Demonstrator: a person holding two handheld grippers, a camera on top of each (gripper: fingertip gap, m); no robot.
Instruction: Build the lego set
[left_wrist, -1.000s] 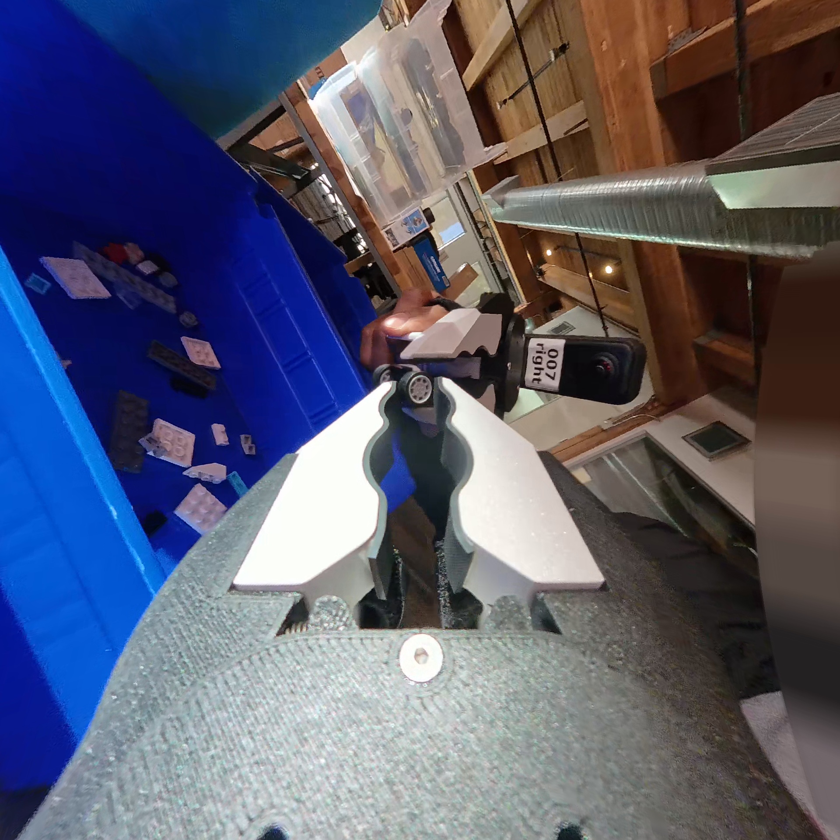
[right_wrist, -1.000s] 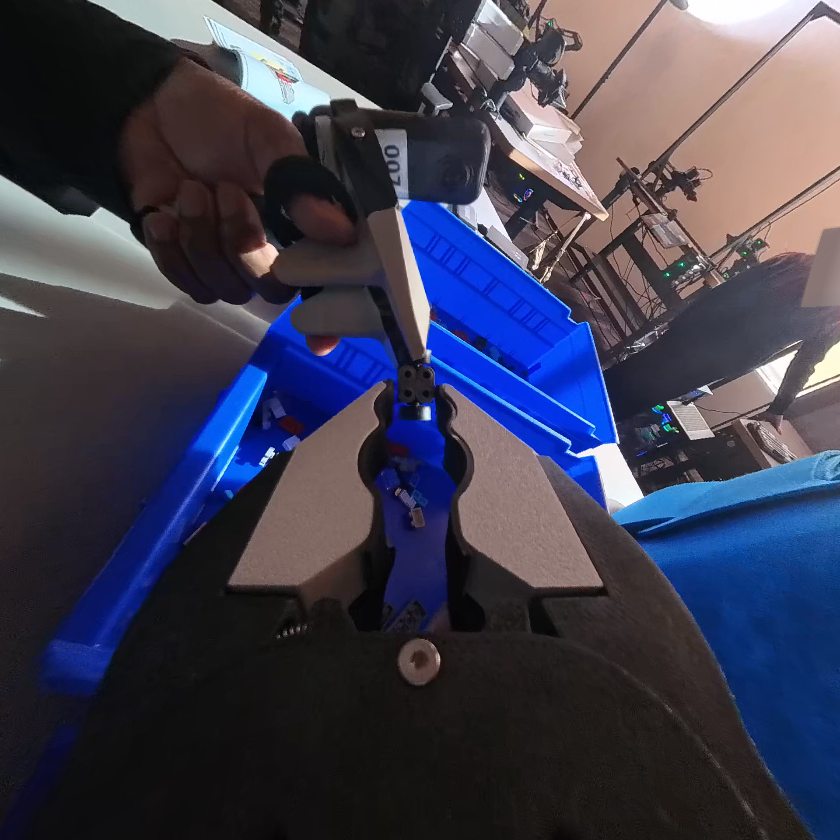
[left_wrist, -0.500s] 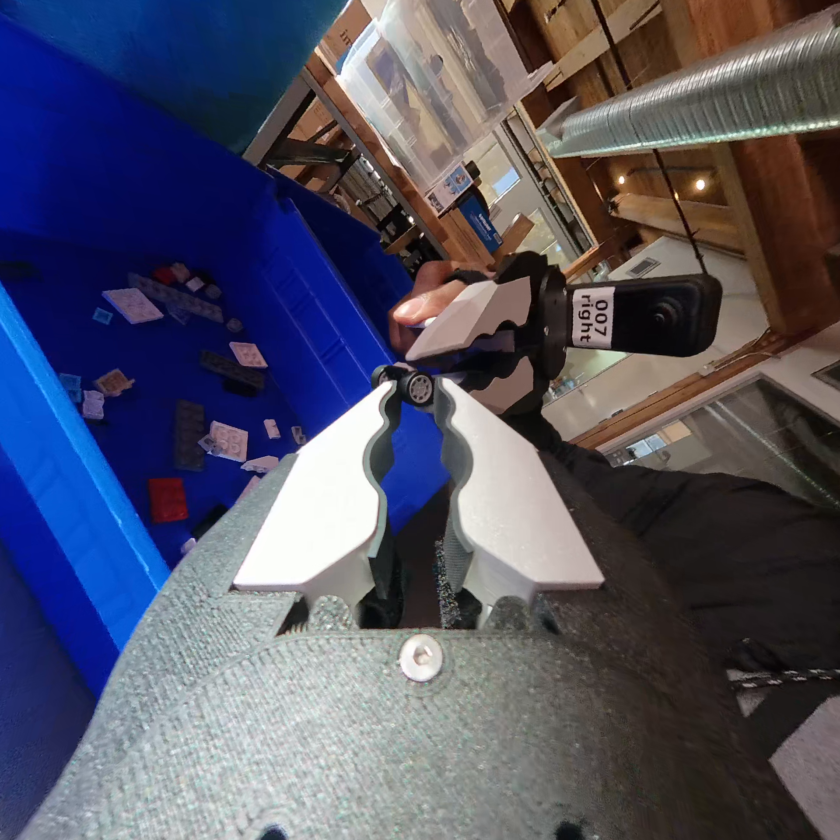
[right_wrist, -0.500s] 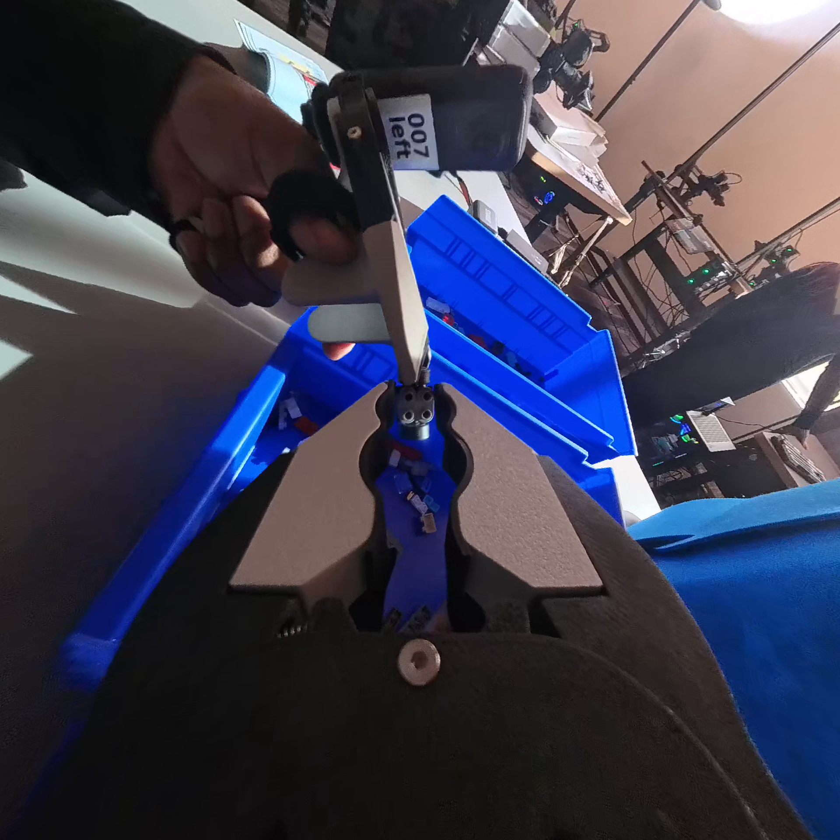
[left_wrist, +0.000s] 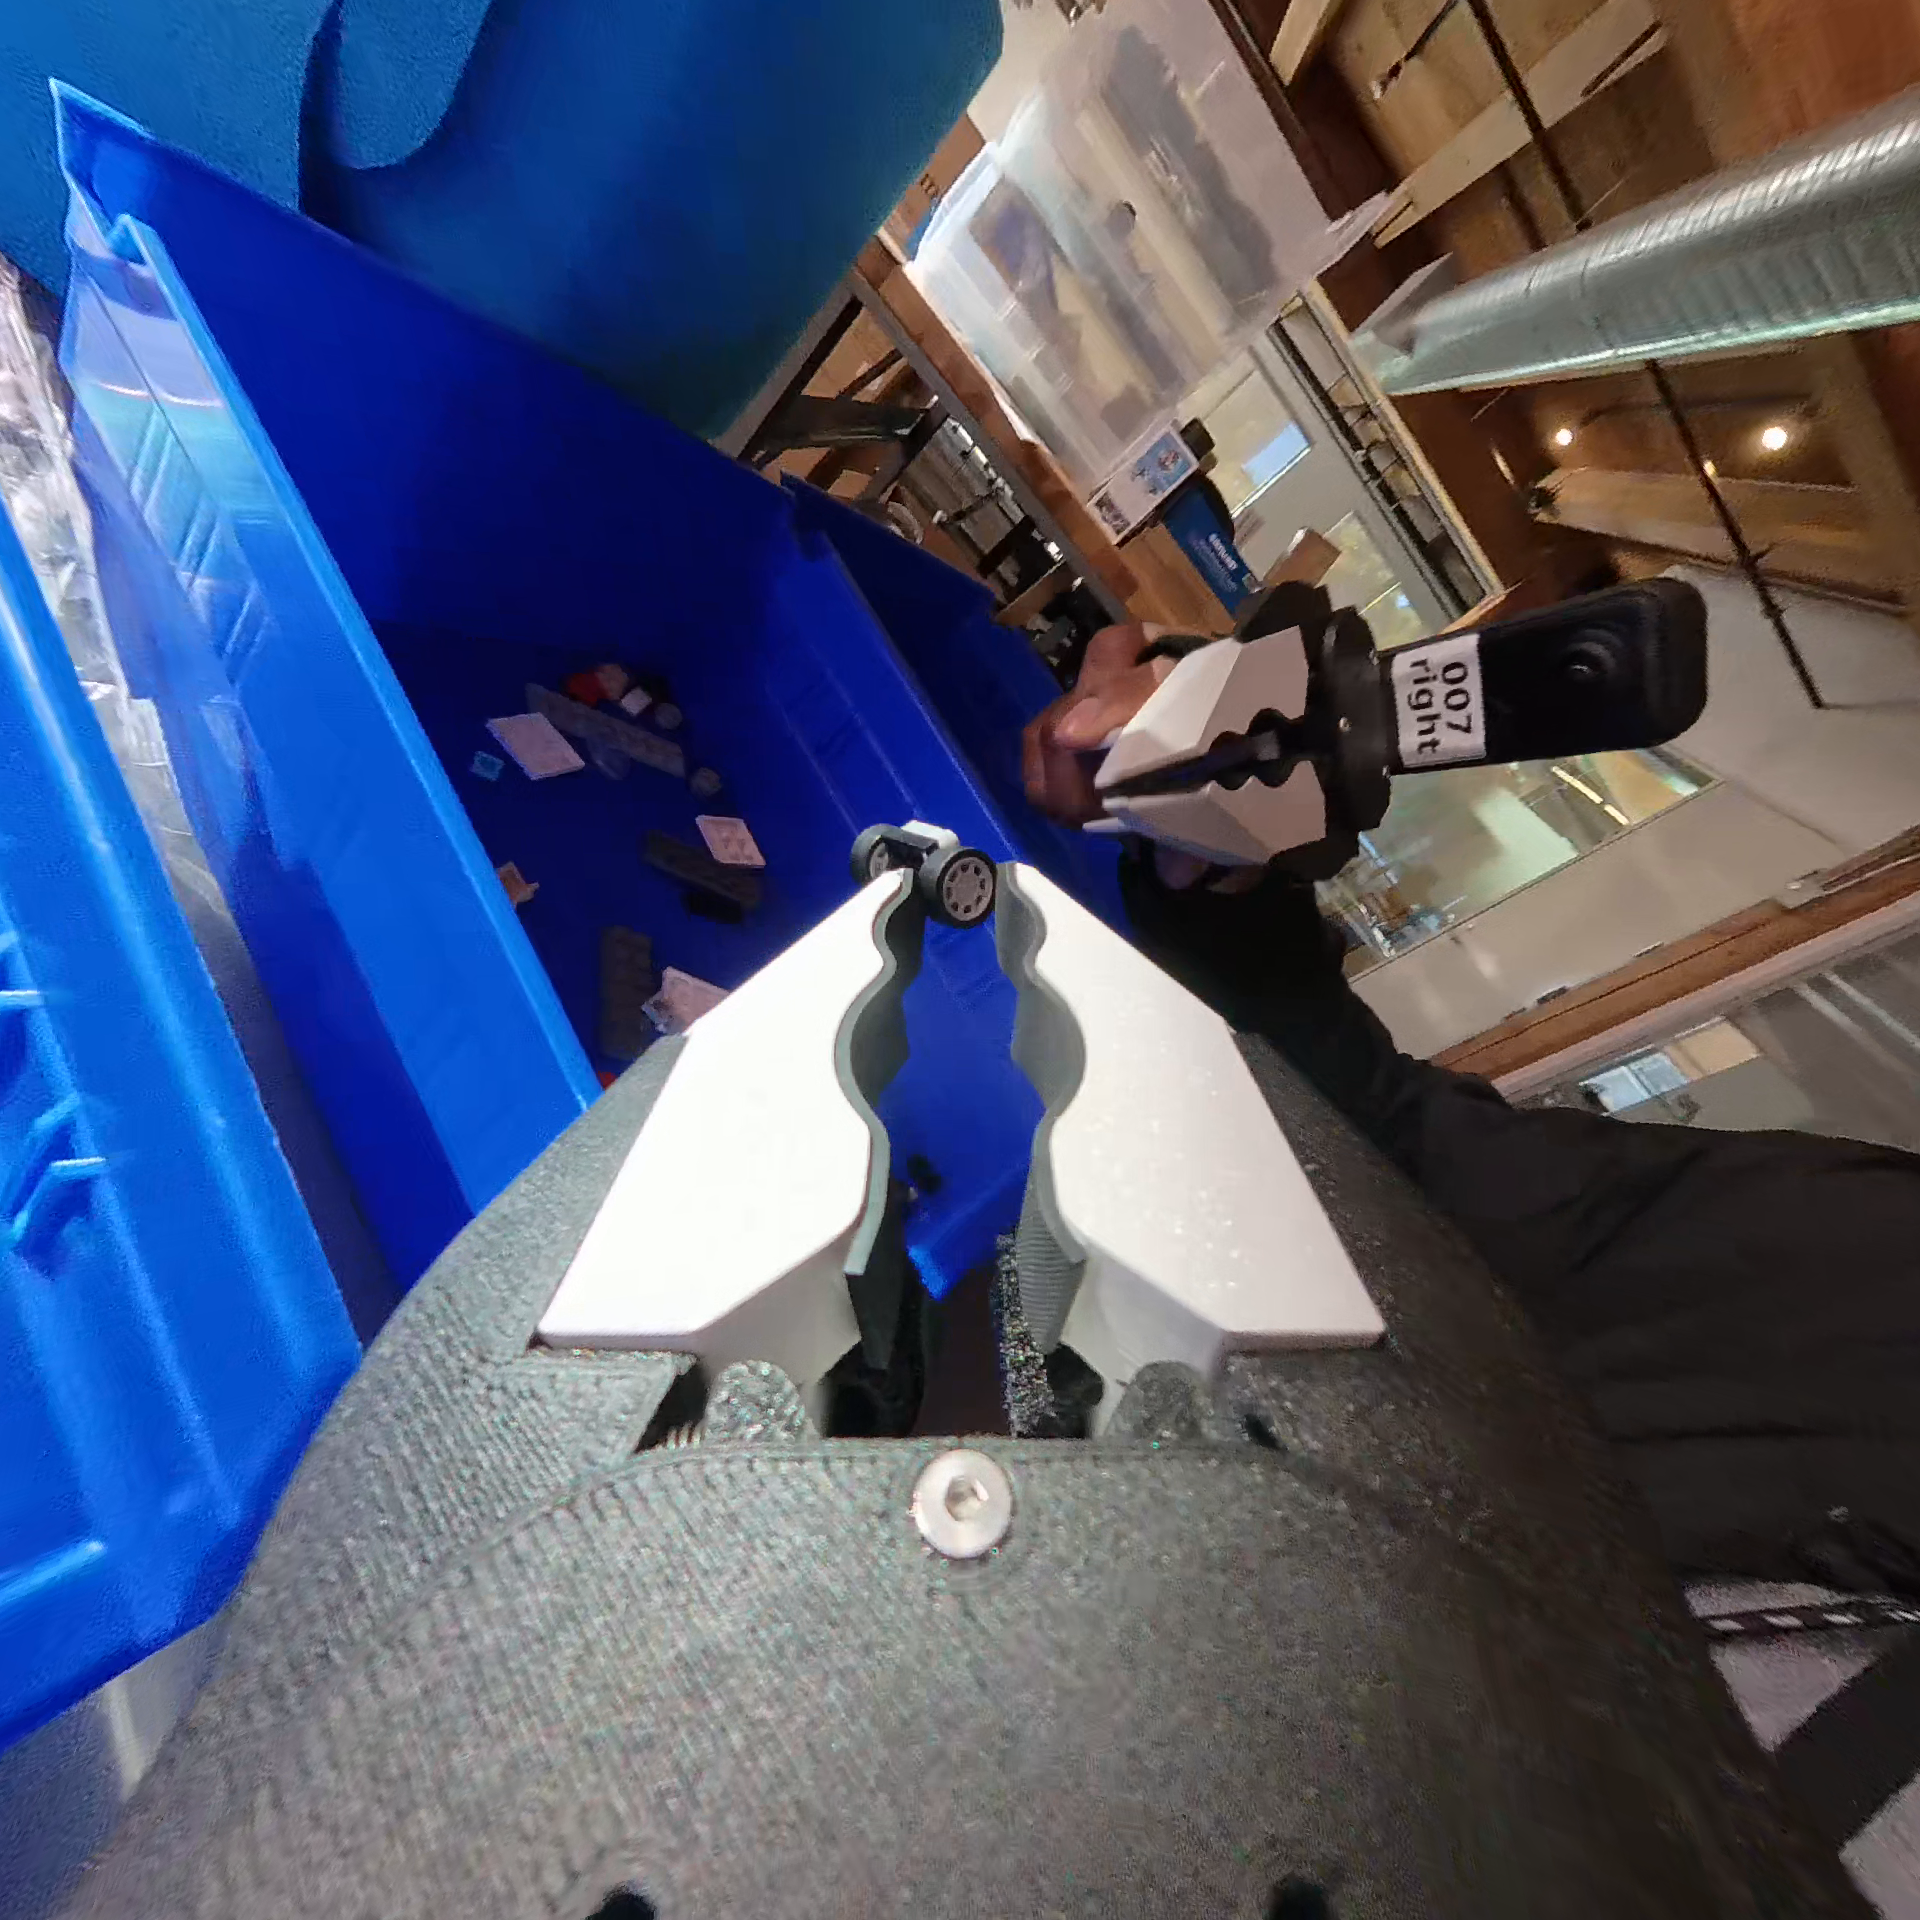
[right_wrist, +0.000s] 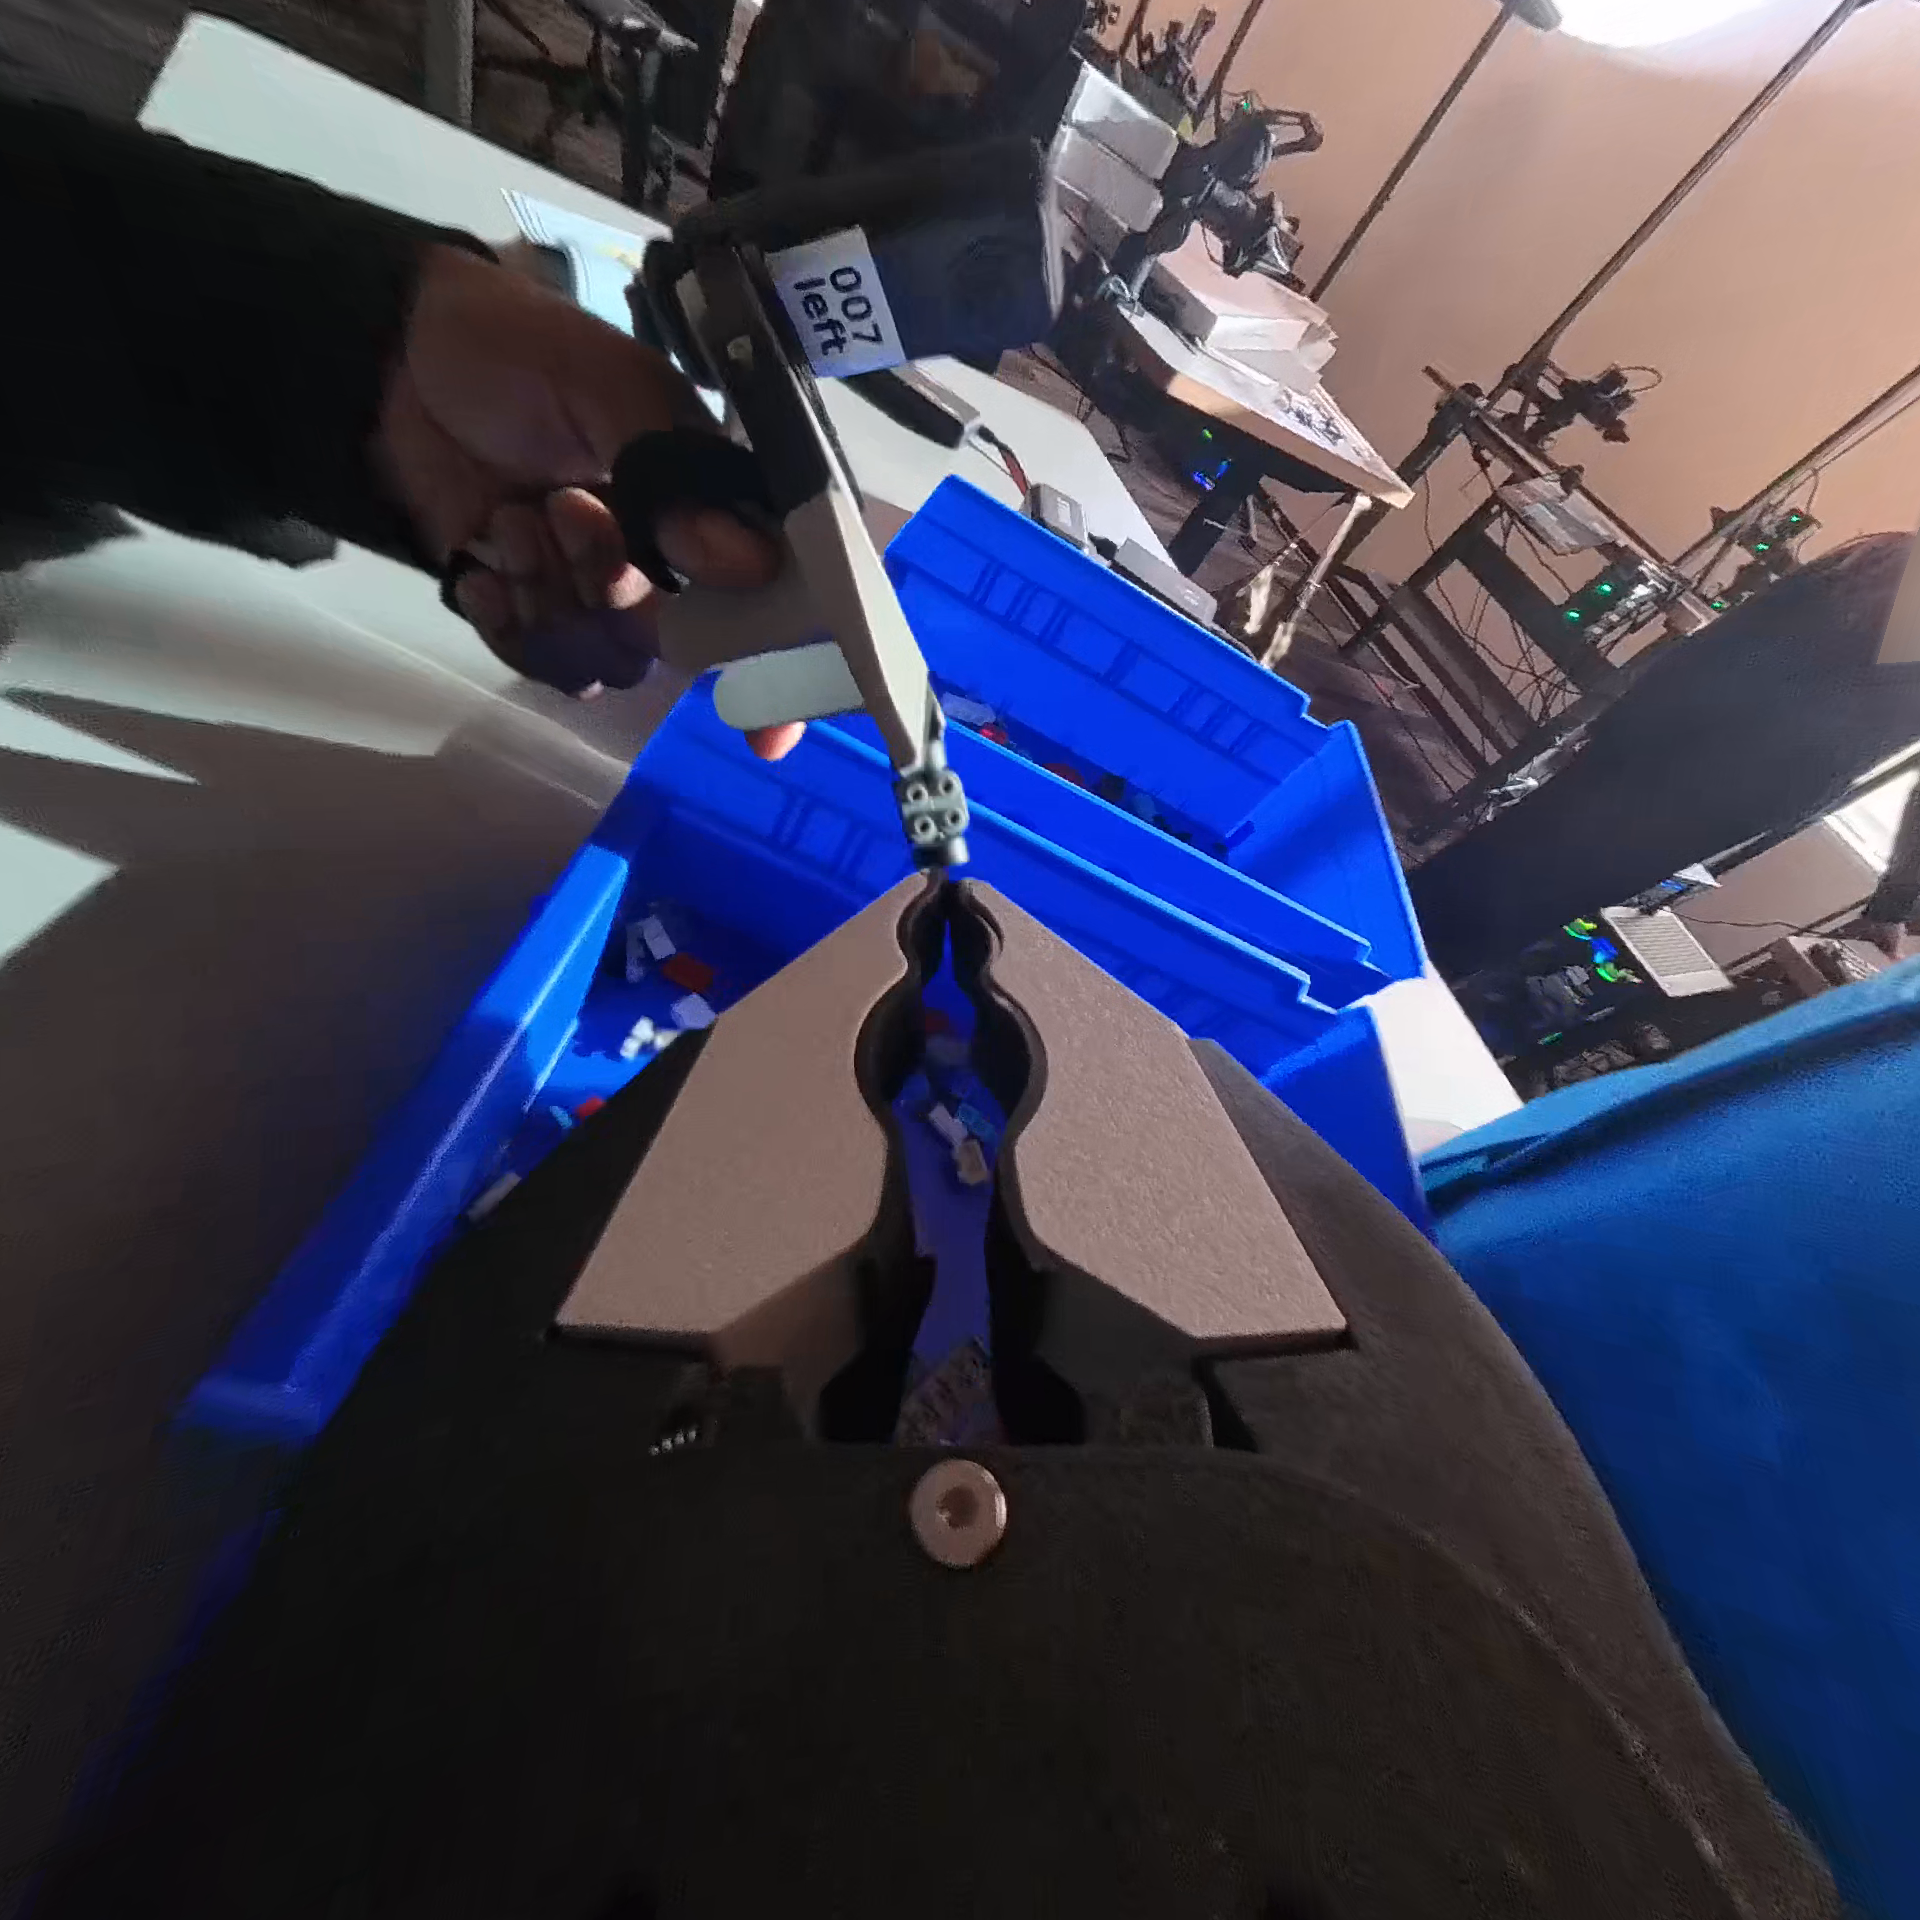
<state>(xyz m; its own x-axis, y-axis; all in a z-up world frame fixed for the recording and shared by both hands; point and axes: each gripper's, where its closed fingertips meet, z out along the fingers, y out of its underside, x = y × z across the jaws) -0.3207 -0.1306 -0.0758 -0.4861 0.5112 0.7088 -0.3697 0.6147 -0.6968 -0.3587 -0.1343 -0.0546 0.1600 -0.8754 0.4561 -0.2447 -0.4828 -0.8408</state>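
My left gripper (left_wrist: 951, 899) is shut on a small grey axle piece with two black wheels (left_wrist: 925, 847), held at the fingertips above a blue bin (left_wrist: 343, 644). In the right wrist view the left gripper (right_wrist: 925, 764) reaches down from the upper left, with the wheel piece (right_wrist: 935, 816) at its tip. My right gripper (right_wrist: 943, 891) has its jaws almost together, just below the wheel piece and apart from it, and nothing shows between them. In the left wrist view the right gripper (left_wrist: 1110, 795) is off to the right of the wheels, held in a hand.
The blue bin holds several loose white, black and red plates (left_wrist: 644, 748). More blue bins (right_wrist: 1091, 665) with loose pieces stand on a white table (right_wrist: 312, 665). A blue cloth (right_wrist: 1714, 1299) lies at the right. A black sleeve (left_wrist: 1558, 1195) crosses behind. The left gripper's tips are roughly 5 cm from the right gripper's.
My right gripper has closed its jaws and drawn back from the wheel piece, which sat between its open fingertips before. My left gripper still holds the piece and has tilted.
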